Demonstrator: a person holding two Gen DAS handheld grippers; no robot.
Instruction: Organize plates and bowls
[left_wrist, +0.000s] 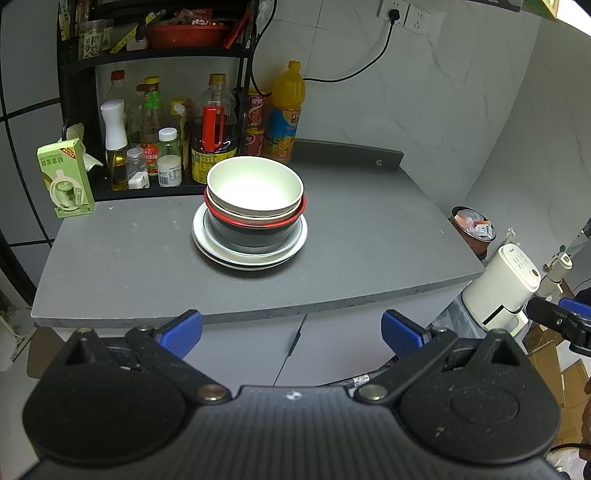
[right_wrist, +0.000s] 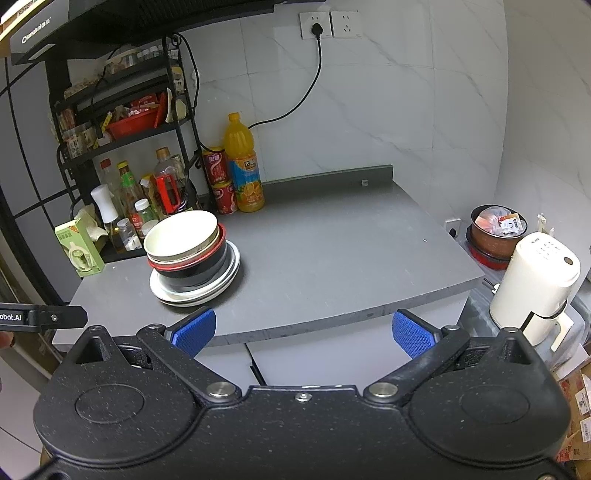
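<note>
On the grey counter (left_wrist: 147, 266) stands one stack: white plates (left_wrist: 207, 243) at the bottom, a black bowl with a red rim (left_wrist: 255, 234) on them, and cream bowls (left_wrist: 255, 184) nested on top. The same stack shows in the right wrist view, with the plates (right_wrist: 229, 275), the black bowl (right_wrist: 199, 273) and the top cream bowl (right_wrist: 177, 232). My left gripper (left_wrist: 291, 330) hangs open in front of the counter edge, holding nothing. My right gripper (right_wrist: 303, 330) is also open and empty, below the counter's front edge and right of the stack.
A black rack (left_wrist: 74, 62) with bottles and jars stands at the back left, beside an orange juice bottle (left_wrist: 286, 110), red cans (right_wrist: 218, 170) and a green carton (left_wrist: 66, 177). Right of the counter are a white kettle (right_wrist: 535, 273) and a filled bowl (right_wrist: 496, 229).
</note>
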